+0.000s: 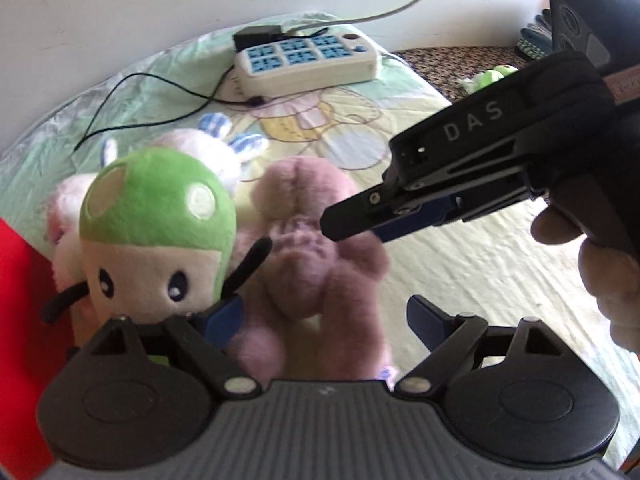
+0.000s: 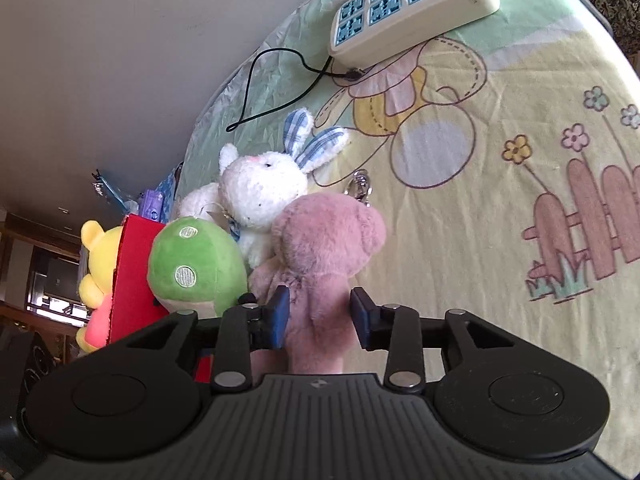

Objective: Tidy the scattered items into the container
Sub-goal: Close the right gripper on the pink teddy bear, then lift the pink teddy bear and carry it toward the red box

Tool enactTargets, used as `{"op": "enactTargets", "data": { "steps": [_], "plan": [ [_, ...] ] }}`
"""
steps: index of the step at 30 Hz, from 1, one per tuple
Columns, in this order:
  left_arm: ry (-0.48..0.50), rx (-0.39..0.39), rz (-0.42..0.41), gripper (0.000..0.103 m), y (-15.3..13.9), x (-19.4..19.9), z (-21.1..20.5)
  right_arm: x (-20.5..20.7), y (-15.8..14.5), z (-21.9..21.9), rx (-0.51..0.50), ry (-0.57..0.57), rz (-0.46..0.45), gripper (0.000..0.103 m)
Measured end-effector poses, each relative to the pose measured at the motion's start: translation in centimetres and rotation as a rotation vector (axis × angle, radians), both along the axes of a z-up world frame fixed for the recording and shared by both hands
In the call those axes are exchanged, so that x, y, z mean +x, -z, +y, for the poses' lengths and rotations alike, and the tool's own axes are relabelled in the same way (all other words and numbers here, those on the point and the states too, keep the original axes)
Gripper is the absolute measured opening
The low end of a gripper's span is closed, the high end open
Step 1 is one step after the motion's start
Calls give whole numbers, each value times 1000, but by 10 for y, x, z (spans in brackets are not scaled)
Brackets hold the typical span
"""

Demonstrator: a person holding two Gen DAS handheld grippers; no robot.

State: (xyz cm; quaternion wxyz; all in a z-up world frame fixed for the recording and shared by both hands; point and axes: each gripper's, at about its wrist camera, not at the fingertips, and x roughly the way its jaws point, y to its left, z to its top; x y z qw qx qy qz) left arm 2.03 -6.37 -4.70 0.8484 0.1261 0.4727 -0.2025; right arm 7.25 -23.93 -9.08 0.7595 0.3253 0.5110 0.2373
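A pink plush bear [image 2: 320, 248] lies on the bedsheet, also in the left wrist view [image 1: 316, 248]. My right gripper [image 2: 320, 322] has its blue pads either side of the bear's body; whether they grip is unclear. My left gripper [image 1: 324, 320] is open around the bear's lower part. A green-capped mushroom plush [image 1: 156, 232] sits at its left, also in the right wrist view [image 2: 196, 268]. A white bunny [image 2: 260, 196] lies behind. The red container [image 2: 132, 280] stands at left with a yellow plush [image 2: 96, 276] beyond it.
A white power strip [image 1: 304, 60] with a black cable [image 1: 132, 104] lies at the far end of the bed; it also shows in the right wrist view [image 2: 408, 8]. The wall runs along the far side. The patterned sheet [image 2: 500, 200] stretches to the right.
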Motion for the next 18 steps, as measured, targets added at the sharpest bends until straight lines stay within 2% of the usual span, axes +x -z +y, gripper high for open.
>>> {"op": "enactTargets", "data": {
  "steps": [3, 6, 10, 13, 18],
  "plan": [
    [-20, -8, 7, 94, 2, 8, 12, 6, 3, 12, -2, -5, 5, 40],
    [-22, -26, 37, 96, 9, 12, 13, 10, 11, 19, 38, -11, 33, 40],
    [-35, -31, 46, 96, 13, 10, 5, 10, 13, 22, 63, -17, 44, 35],
    [-21, -72, 67, 94, 7, 5, 2, 5, 8, 16, 50, -12, 36, 33],
    [20, -94, 85, 89, 5, -9, -13, -9, 1, 4, -3, -3, 32, 33]
  ]
}}
